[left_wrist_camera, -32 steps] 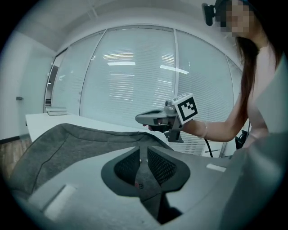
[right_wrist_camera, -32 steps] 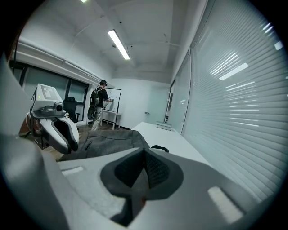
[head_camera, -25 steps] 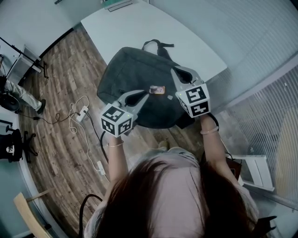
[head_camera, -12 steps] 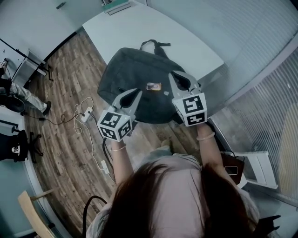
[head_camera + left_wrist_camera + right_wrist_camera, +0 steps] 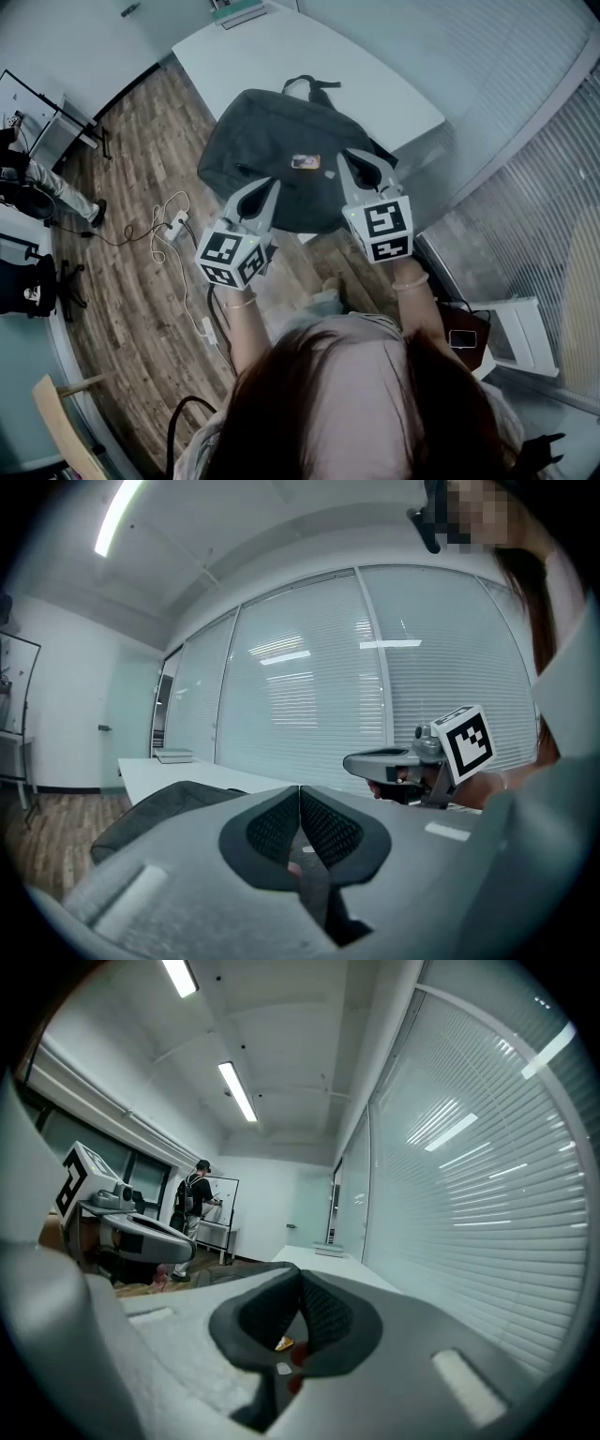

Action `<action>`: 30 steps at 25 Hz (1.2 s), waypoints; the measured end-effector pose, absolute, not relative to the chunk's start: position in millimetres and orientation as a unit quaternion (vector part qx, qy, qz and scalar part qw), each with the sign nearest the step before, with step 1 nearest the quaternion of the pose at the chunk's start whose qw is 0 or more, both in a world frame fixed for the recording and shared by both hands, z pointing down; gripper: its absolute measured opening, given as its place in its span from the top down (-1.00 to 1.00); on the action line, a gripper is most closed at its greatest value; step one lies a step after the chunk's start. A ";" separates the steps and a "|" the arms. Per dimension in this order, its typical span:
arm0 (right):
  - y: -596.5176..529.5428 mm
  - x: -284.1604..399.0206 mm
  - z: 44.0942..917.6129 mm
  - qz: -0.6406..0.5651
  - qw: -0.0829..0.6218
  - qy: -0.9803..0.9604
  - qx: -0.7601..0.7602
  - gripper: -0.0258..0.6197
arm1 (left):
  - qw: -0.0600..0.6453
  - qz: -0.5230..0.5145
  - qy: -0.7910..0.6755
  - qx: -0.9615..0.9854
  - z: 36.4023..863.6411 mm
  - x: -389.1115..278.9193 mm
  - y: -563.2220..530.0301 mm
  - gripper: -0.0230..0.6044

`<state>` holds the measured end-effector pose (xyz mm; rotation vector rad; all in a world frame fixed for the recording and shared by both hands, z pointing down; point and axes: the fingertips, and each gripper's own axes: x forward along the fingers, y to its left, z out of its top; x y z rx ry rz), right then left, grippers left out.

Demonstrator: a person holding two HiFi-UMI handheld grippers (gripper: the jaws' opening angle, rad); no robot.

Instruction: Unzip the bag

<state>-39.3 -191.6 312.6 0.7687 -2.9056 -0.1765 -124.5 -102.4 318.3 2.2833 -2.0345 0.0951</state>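
Centrally, small tag (image 5: 305, 161) on bag (image 5: 258, 136)

Left gripper (image 5: 263, 188), jaws just closed, beside right gripper (image 5: 362, 161), jaws together, both empty.

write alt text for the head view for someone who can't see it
A person, seen from above, holds a left gripper and a right gripper with tips over the near edge of a dark grey backpack lying on a white table. Both grippers are shut and empty; the left's jaws have just closed. White cables lie on the wood floor.
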 end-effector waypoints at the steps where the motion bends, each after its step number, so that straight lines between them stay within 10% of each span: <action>1: -187.9 -36.1 312.4 -0.056 0.063 -0.963 0.254 0.91 | 0.038 0.031 -0.669 0.742 316.4 -122.1 -98.9 0.89; 30: -91.6 38.8 312.1 -0.046 0.031 -0.967 0.250 0.91 | 0.003 0.009 -0.736 0.677 296.4 -63.4 2.0 0.90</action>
